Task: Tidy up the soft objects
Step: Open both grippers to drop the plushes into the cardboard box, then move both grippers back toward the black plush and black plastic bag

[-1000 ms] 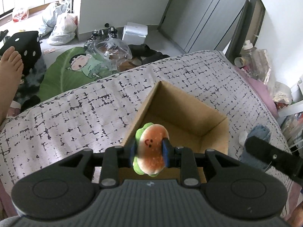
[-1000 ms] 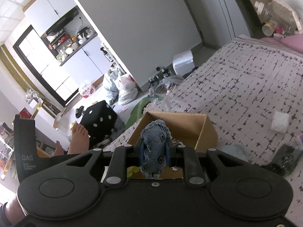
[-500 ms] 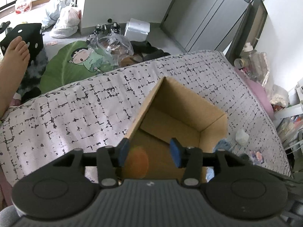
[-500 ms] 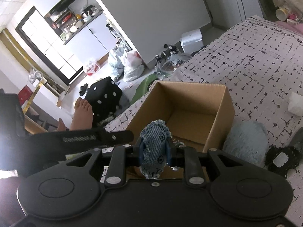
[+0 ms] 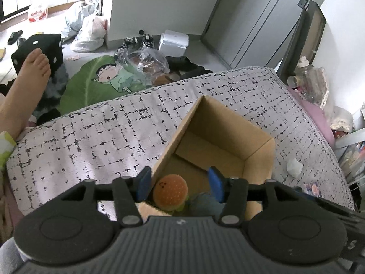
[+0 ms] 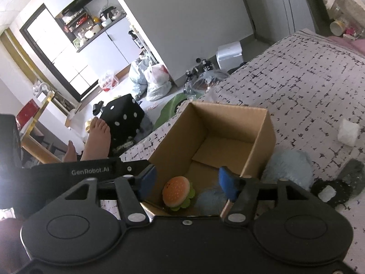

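Note:
A plush burger point(image 5: 170, 193) point(image 6: 178, 193) lies on the floor of the open cardboard box point(image 5: 260, 153) point(image 6: 260, 137) on the patterned bed cover. A blue denim soft piece point(image 5: 205, 203) point(image 6: 209, 199) lies beside it in the box. My left gripper point(image 5: 180, 183) hangs above the box's near corner, jaws opening, pads apart and touching nothing. My right gripper point(image 6: 187, 180) hovers over the same end, jaws opening, nothing pressed between the pads. The other gripper's black body point(image 6: 75, 173) shows at the left of the right wrist view.
A fluffy light-blue plush point(image 6: 287, 169) rests against the box's right side. A white wad point(image 6: 348, 132) point(image 5: 294, 167) and black items point(image 6: 335, 189) lie on the cover. A person's bare foot point(image 5: 29, 73) is at the left. Bags and clutter cover the floor beyond.
Both grippers opened. The burger dropped from the left gripper into the box, and the denim piece dropped from the right gripper beside it.

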Available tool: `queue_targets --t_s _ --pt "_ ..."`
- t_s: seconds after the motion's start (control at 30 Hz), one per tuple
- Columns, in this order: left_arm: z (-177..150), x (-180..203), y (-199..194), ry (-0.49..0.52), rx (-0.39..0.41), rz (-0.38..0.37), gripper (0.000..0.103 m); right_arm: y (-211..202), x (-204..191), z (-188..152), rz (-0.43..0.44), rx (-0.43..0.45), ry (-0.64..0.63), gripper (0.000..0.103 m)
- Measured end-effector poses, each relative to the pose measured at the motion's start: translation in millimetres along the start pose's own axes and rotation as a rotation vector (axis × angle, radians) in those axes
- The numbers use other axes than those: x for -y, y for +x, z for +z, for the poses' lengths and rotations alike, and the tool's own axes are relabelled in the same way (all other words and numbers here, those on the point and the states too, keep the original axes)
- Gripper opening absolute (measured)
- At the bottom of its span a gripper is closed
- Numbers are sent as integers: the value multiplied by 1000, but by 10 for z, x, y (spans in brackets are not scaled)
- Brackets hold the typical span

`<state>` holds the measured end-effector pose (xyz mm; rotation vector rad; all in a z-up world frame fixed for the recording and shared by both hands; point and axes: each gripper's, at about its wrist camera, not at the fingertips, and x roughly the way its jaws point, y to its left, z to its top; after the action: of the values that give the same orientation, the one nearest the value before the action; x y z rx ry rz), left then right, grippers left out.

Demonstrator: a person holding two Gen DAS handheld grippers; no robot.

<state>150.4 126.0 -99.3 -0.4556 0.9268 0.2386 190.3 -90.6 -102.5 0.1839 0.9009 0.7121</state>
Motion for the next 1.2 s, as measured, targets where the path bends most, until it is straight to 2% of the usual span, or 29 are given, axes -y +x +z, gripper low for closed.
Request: queue_targets --t_s 0.07,0.17,0.3,0.4,0.47,0.8,1.07,1.2 --pt "-13 24 -43 -6 12 8 66 -66 28 5 -4 14 10 80" --pt "-21 65 -109 -9 30 15 72 -172 44 4 -22 31 8 90" --pt "-30 174 -174 5 39 29 80 -297 67 8 -44 46 3 96" --pt "-55 260 -223 25 50 41 82 -378 121 10 -53 58 12 98" --pt "-73 307 -246 30 57 39 85 -419 172 18 -70 66 26 102" --pt "-131 568 -316 61 83 7 102 -686 512 15 -123 104 122 103" --pt "-181 803 -342 74 84 -36 102 -906 699 0 -117 142 161 103" --pt "-202 959 -363 116 76 -41 102 -997 820 -13 -128 157 181 103"
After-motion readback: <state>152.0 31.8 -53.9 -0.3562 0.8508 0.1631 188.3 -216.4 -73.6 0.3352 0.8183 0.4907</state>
